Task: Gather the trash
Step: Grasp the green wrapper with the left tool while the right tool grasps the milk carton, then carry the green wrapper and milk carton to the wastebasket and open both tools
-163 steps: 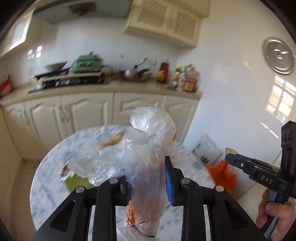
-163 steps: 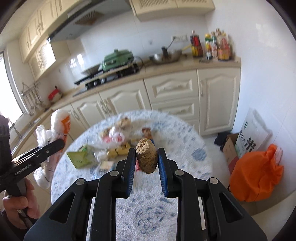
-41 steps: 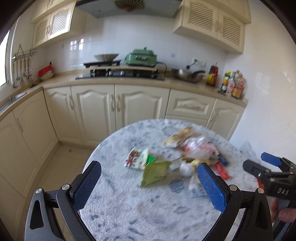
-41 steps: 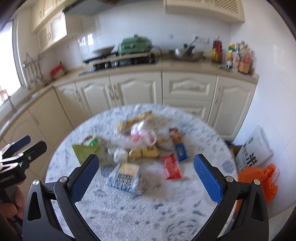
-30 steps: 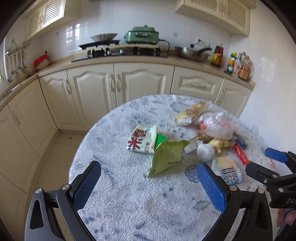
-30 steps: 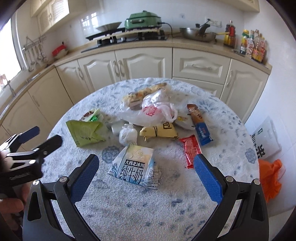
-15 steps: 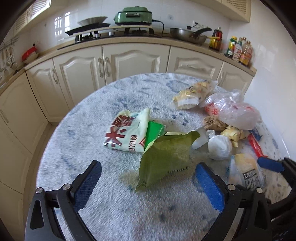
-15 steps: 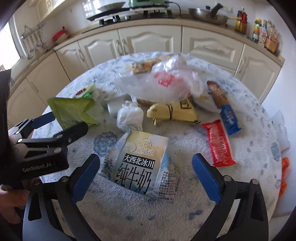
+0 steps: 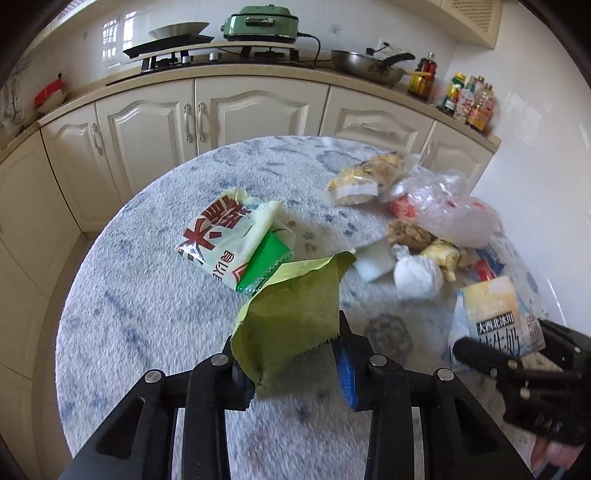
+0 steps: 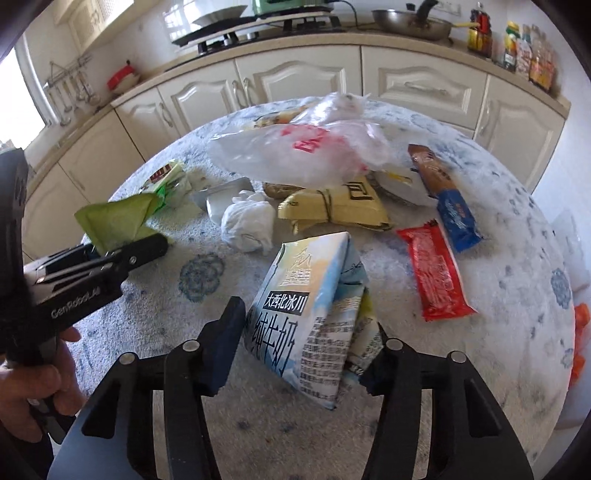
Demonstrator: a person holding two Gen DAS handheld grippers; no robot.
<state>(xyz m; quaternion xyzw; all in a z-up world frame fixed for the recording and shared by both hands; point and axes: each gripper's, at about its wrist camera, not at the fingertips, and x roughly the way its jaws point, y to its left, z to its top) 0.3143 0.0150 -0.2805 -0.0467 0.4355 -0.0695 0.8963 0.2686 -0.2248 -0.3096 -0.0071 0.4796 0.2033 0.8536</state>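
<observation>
Both claws have just been closing: left claw (image 9: 291, 363) pinches the green wrapper (image 9: 291, 317), right claw (image 10: 308, 354) pinches the milk carton (image 10: 314, 325), while much trash is left on the surface (image 9: 147, 317)

Background fittings: a green electric cooker (image 9: 261, 23) is sitting on the countertop (image 9: 258, 70) at twelve o'clock, with a gas hob (image 9: 168, 40) lying at eleven o'clock and a steel wok (image 9: 364, 68) resting at one o'clock. Condiment bottles (image 9: 467, 101) are standing at two o'clock. Cream cabinet doors (image 9: 255, 110) are running beneath.
</observation>
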